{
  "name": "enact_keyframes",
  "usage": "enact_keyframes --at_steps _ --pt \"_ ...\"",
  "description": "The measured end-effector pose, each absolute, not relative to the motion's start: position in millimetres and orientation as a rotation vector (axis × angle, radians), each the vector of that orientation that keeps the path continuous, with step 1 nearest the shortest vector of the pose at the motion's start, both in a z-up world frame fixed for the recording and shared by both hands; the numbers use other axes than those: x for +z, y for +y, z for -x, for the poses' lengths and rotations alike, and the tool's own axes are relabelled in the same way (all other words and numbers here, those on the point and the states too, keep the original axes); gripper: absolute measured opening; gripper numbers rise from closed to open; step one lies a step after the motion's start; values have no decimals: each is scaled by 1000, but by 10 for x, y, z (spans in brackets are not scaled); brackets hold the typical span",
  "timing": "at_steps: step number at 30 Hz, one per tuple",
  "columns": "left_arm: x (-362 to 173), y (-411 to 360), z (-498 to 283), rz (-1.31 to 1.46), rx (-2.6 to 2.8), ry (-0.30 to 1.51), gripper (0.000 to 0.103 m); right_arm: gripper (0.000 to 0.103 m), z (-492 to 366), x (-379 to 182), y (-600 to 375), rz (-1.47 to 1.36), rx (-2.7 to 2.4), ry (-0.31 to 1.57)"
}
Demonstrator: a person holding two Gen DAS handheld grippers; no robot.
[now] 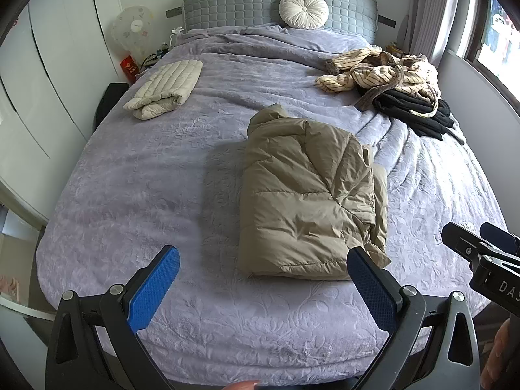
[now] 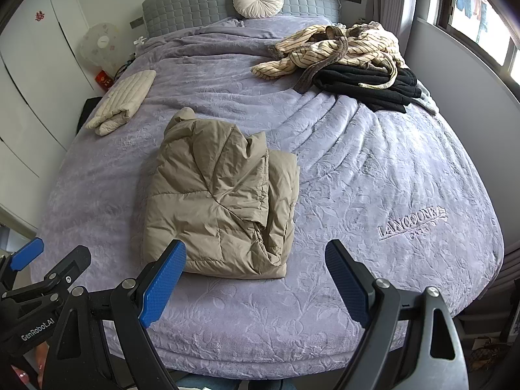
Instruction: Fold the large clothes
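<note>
The khaki puffer jacket lies folded mid-bed on the lilac bedspread, both the left gripper and right gripper hovering wide and empty before it. Judging it done, lift it from both sides evenly, keeping layers stacked, towards the folded cream quilted jacket.

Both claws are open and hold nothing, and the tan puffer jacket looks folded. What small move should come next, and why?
Probably reach the right claw toward the unfolded pile at the far right: the striped garment lies crumpled on the black one. The tan puffer jacket and the cream quilted piece already lie folded, so nothing else seems to need work.
</note>
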State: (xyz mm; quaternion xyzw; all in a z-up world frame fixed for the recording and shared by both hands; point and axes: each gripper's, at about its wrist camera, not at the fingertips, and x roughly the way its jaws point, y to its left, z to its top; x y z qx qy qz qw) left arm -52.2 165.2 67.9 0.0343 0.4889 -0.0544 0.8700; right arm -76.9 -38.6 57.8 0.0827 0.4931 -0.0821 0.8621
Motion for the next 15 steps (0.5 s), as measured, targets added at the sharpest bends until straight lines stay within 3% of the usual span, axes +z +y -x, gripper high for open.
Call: enact_keyframes --at_steps 15 --pt "684 1649 518 -73 -114 1023 103 89 771 583 -375 -175 -174 1035"
